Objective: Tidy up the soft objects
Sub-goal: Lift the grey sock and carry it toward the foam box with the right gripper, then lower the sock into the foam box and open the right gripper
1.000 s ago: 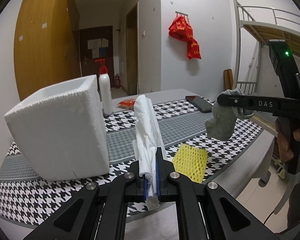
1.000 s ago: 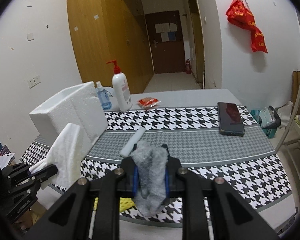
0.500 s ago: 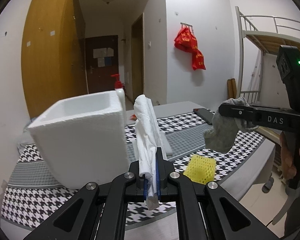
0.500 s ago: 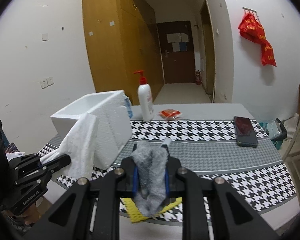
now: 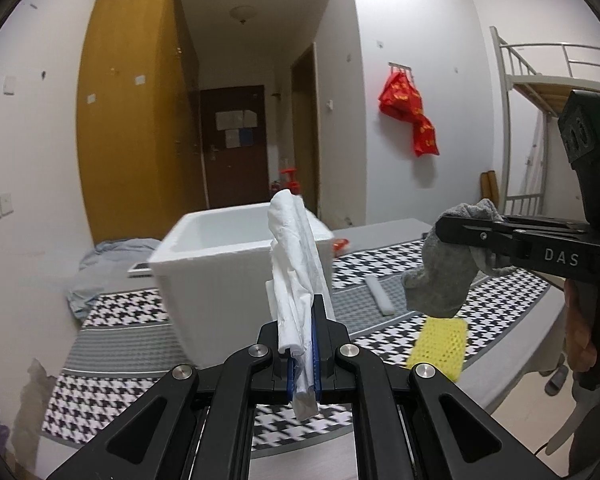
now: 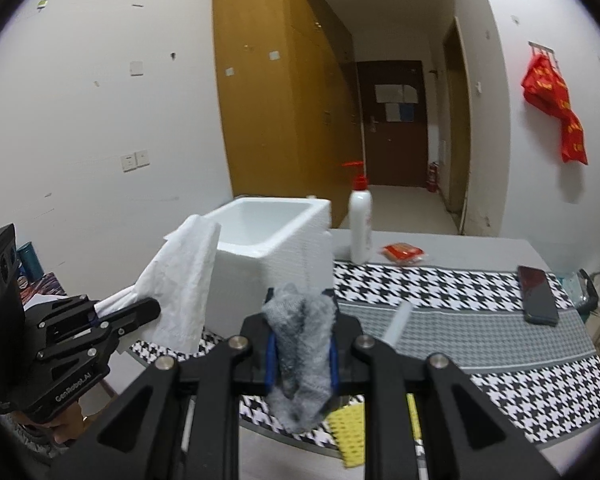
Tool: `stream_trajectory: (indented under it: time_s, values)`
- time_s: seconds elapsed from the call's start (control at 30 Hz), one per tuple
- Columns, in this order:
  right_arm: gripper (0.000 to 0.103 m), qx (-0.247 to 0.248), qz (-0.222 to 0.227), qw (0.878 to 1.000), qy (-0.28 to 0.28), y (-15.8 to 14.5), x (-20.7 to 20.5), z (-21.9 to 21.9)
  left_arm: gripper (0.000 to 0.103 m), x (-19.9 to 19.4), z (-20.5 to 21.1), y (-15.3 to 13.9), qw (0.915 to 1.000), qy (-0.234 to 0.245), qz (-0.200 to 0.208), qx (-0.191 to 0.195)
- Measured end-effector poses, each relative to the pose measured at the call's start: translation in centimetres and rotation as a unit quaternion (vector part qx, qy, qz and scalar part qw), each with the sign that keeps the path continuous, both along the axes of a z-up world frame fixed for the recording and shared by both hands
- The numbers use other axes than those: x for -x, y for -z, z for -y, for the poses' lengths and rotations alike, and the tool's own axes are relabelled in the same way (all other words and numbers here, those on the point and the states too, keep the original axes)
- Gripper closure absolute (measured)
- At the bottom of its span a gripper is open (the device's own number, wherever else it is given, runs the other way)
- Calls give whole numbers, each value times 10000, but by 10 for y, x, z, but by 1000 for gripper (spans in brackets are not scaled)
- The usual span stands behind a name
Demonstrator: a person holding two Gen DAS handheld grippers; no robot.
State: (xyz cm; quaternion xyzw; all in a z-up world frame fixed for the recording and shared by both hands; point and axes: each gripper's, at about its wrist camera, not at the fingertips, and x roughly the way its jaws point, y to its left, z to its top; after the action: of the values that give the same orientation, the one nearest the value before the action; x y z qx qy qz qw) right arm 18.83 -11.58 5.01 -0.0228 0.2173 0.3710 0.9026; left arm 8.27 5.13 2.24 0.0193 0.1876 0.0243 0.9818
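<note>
Left wrist: white tissue (image 5: pixel 296 264) pinched between jaws; right: grey sock (image 6: pixel 302 344) likewise.

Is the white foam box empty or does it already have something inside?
It looks empty: the white foam box shows only bare white inner walls in the right wrist view; its bottom is hidden.

The surface (image 6: pixel 480 248) is grey, covered by a houndstooth cloth (image 6: pixel 440 280); on it stand a white foam box (image 6: pixel 284 248) at far left and a pump bottle (image 6: pixel 360 224) beside it; a red packet (image 6: pixel 402 252), dark phone (image 6: pixel 538 294), white foam strip (image 6: pixel 398 322) and yellow mesh pad (image 5: pixel 440 342) lie rightward.
</note>
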Motion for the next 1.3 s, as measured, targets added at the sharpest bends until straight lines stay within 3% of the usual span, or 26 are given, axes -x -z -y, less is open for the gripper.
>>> stream_trajectory:
  time_s: [1.03, 1.3]
  values:
    - [80, -267, 98, 9957, -880, -4, 23, -59, 96, 40, -51, -7, 9953, -965, 39, 73]
    - [80, -278, 200, 9951, -926, -12, 27, -69, 96, 41, -56, -11, 9959, -906, 56, 44]
